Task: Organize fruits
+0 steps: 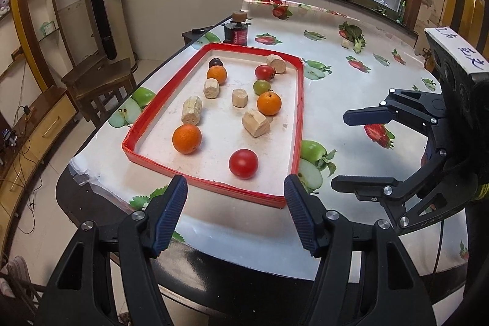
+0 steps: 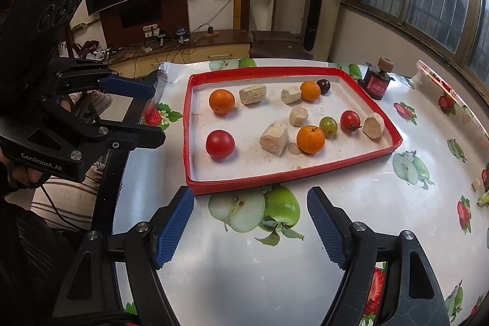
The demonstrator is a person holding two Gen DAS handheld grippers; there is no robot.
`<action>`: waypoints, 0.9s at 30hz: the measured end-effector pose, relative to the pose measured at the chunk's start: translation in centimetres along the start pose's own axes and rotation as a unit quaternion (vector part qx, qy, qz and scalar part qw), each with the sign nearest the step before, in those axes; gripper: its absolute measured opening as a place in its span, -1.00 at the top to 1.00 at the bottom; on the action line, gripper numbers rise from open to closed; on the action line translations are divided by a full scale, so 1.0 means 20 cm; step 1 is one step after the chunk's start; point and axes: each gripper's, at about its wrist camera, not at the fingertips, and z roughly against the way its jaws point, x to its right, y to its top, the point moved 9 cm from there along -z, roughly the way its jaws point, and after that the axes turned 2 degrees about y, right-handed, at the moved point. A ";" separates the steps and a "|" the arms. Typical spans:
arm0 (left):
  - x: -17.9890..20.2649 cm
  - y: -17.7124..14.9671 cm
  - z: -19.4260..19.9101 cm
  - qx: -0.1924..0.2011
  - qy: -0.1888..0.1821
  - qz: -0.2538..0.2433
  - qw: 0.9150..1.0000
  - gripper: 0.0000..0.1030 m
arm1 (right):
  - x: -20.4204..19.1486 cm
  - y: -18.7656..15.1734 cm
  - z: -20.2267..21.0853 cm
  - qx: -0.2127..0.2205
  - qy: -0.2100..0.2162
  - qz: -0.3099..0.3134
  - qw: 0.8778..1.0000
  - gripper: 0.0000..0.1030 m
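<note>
Over the near edge of the table (image 1: pixel 351 75), seen from my left wrist, my left tongs (image 1: pixel 235 216) stand wide apart and empty, their blue pads touching nothing and hanging just short of the red tray (image 1: pixel 301 100). All the fruit sits inside that tray: a red tomato (image 1: pixel 243 163) closest to me, an orange (image 1: pixel 187 139) to its left, and another orange (image 1: pixel 269 103) further in. Pale cut chunks lie among them, the nearest chunk (image 1: pixel 256 123) just beside that further orange. My worry is the round fruit: if I come down off-centre on the tomato, it may roll off across the tray floor, or I may squeeze too hard and bruise it. The tray's rim is another risk, since a low approach could catch it and shove the whole tray. My right tongs (image 1: pixel 351 153) hover over the table to the right of the tray, also spread open and holding nothing.

From my right wrist, my right tongs (image 2: pixel 250 226) are open and empty above a printed apple on the tablecloth, well short of the tray (image 2: pixel 187 124). The tomato (image 2: pixel 220 144) sits near the tray's left wall, close to where my left tongs (image 2: pixel 152 112) hover, open. If both reach in together, I judge they could knock into each other. The small green fruit (image 2: pixel 328 126), cherry tomato (image 2: pixel 350 120) and chunk (image 2: pixel 373 126) crowd together, so grabbing one may nudge its neighbours.
</note>
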 end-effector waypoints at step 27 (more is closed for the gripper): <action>-0.05 0.01 0.00 0.015 0.013 0.013 1.000 -0.26 | -0.05 0.01 -0.04 -0.006 0.005 0.008 1.000 -0.52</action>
